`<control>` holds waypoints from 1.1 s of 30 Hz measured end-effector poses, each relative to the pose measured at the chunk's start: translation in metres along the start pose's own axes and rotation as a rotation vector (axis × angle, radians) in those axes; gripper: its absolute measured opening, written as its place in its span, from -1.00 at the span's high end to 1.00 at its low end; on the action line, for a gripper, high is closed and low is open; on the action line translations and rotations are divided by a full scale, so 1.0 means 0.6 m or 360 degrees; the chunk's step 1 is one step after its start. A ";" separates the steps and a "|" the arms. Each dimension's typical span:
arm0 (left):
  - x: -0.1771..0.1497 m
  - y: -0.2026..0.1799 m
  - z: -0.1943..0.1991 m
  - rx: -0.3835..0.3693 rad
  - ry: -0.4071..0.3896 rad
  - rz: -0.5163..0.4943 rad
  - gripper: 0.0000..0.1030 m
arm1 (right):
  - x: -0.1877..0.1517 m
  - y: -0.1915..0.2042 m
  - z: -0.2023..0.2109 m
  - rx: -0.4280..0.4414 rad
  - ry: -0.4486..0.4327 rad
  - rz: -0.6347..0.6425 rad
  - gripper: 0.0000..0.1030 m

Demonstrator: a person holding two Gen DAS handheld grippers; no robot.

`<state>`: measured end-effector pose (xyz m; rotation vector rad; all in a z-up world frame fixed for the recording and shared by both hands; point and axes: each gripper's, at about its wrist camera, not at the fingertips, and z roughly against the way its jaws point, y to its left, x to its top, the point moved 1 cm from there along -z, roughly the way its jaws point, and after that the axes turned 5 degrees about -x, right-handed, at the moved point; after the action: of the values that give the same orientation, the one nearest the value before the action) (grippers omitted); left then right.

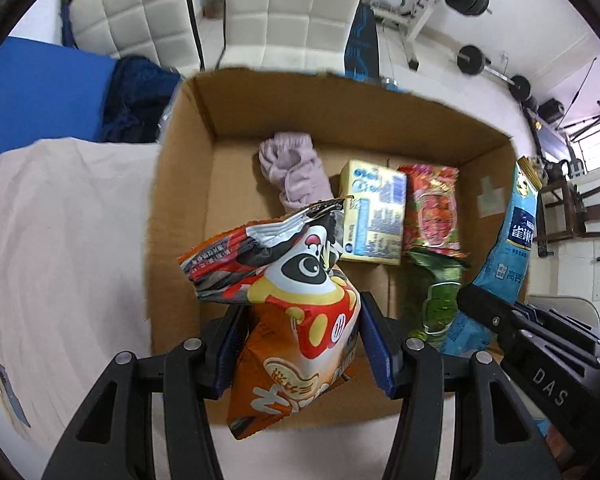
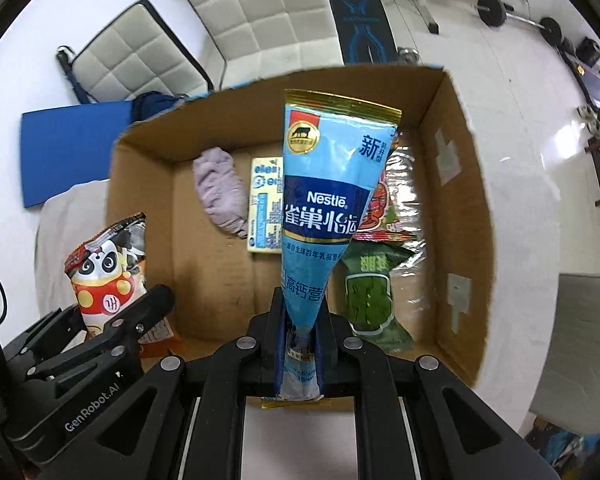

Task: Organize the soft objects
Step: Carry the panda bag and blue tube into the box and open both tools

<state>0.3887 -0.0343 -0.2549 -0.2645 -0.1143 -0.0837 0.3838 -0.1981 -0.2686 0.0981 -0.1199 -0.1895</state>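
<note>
1. Nearest the left wrist camera, the left gripper (image 1: 300, 344) is clamped on an orange snack bag (image 1: 296, 320) with a panda print; the blue pads squeeze its lower half, so the crinkled top stands free above the jaws and the bag hangs over the box's near left corner.
2. Behind it sits the cardboard box (image 1: 184, 184), open at the top, on a table covered by a pale cloth (image 1: 60, 240); I judge it to be the place where the soft things are collected.
3. Inside, from left to right, lie a lilac cloth bundle (image 1: 292, 176), a yellow carton (image 1: 374, 216), a red snack pack (image 1: 434, 208) and a green pack (image 1: 440, 300). They lie side by side along the floor, which leaves bare cardboard on the left for more.
4. Further right, the right gripper (image 2: 300, 344) is shut tight on the thin bottom seam of a blue milk powder pouch (image 2: 328, 200). Held by that flat edge, the pouch stands upright over the box's middle.
5. Both packs look ready to go down into the box, though neither rests on its floor yet.
</note>
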 end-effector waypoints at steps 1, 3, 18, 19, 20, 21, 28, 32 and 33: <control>0.001 0.002 -0.009 0.0001 0.0012 0.0002 0.00 | 0.002 0.001 -0.014 -0.0004 0.0012 -0.0009 0.76; 0.006 0.004 -0.029 0.0010 0.0048 -0.0011 0.00 | 0.002 0.001 -0.039 -0.0002 0.0042 -0.0015 0.76; -0.004 0.020 -0.056 -0.0003 0.0146 0.0109 -0.29 | 0.004 -0.001 -0.107 -0.0024 0.0194 0.0075 0.21; -0.007 0.020 -0.048 0.0001 0.0131 0.0111 -0.33 | 0.004 -0.003 -0.101 -0.0028 0.0183 0.0082 0.16; -0.009 0.019 -0.041 0.0004 0.0115 0.0113 -0.35 | 0.003 -0.005 -0.096 -0.0033 0.0171 0.0086 0.05; -0.011 0.022 -0.035 0.0007 0.0101 0.0112 -0.40 | 0.002 -0.009 -0.092 -0.0034 0.0163 0.0089 -0.04; -0.042 0.012 0.010 0.0064 0.0013 0.0058 -0.78 | -0.031 -0.037 -0.061 -0.0112 0.0111 0.0158 -0.26; -0.046 0.011 0.023 0.0043 -0.0057 0.0050 -0.95 | -0.054 -0.050 -0.042 -0.0149 0.0061 0.0185 -0.64; -0.048 0.007 0.025 0.0041 -0.0070 0.0046 -0.97 | -0.059 -0.053 -0.035 -0.0159 0.0037 0.0192 -0.70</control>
<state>0.3589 -0.0241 -0.2450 -0.2421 -0.1551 -0.0475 0.3462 -0.2207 -0.2965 -0.0066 -0.0928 -0.0739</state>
